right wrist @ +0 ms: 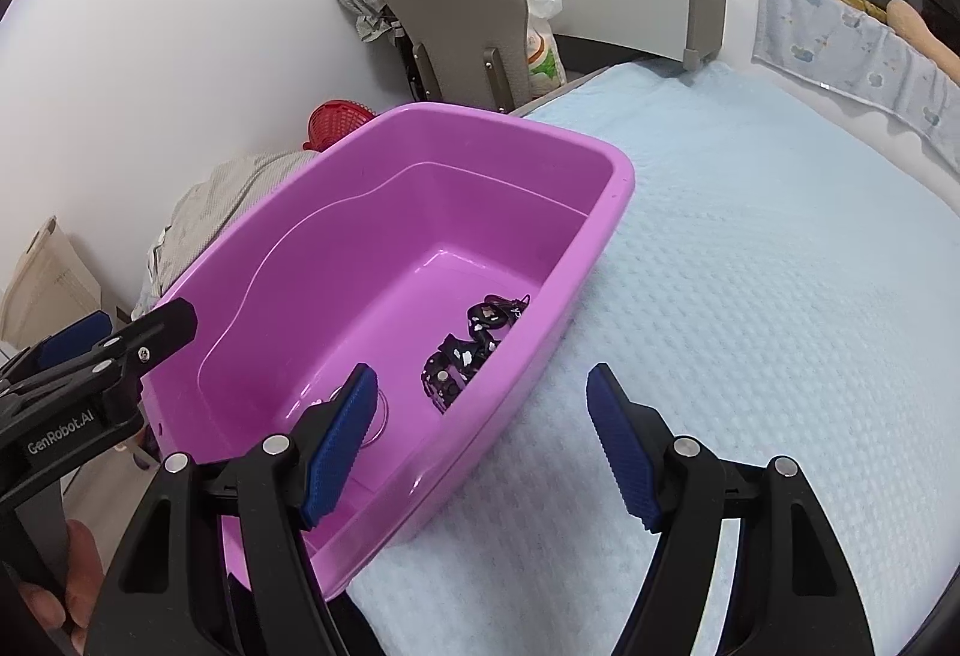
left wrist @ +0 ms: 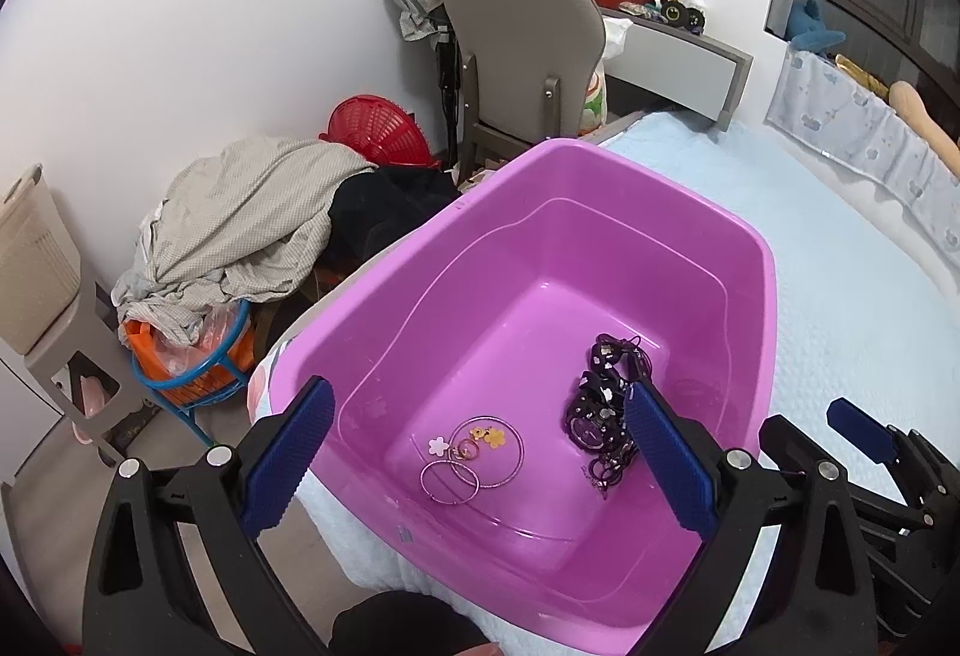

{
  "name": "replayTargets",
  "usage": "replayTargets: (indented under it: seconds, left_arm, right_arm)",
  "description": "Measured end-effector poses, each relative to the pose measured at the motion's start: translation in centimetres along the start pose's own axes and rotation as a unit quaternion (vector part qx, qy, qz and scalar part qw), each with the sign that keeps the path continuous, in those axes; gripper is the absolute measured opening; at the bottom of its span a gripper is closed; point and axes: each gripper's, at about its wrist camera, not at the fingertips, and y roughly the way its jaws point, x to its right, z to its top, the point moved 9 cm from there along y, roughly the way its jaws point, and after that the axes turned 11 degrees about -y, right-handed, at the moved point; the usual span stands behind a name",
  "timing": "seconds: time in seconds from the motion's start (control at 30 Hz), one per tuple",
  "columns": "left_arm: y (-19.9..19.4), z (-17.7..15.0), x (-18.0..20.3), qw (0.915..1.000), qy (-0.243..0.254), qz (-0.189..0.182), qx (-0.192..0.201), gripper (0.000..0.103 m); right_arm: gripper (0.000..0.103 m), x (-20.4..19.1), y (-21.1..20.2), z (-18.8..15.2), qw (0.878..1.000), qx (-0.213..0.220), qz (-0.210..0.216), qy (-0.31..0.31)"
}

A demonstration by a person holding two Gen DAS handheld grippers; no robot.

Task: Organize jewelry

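Note:
A pink plastic tub (left wrist: 762,260) stands on a light-blue bed cover (left wrist: 852,332). On its floor lie thin pink bangles with flower charms (left wrist: 474,452) and a dark purple tangle of chains with a watch (left wrist: 606,404). My left gripper (left wrist: 480,452) hovers open above the tub's near end, holding nothing. My right gripper (right wrist: 483,446) is open too, with its jaws either side of the tub's (right wrist: 624,176) near right wall and nothing held. In the right wrist view the dark tangle (right wrist: 474,344) shows clearly, while the bangles (right wrist: 379,419) are mostly hidden behind my left fingertip (right wrist: 342,440).
Beside the bed, a heap of grey laundry (left wrist: 252,224) lies over a blue wire basket (left wrist: 198,374), with a red basket (left wrist: 378,128) behind. A grey chair (left wrist: 516,50) and a cluttered desk (left wrist: 672,44) stand at the bed's far end. A padded bumper (left wrist: 864,140) lines the right side.

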Motion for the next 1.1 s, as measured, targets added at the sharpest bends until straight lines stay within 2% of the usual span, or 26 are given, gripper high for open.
replayTargets:
  seconds: [1.1]
  left_arm:
    - [-1.8, -0.4, 0.5, 0.9999, 0.009, -0.001, 0.011, 0.096]
  right_arm:
    - [0.069, -0.1, -1.7, -0.3, 1.0, 0.011, -0.015, -0.01]
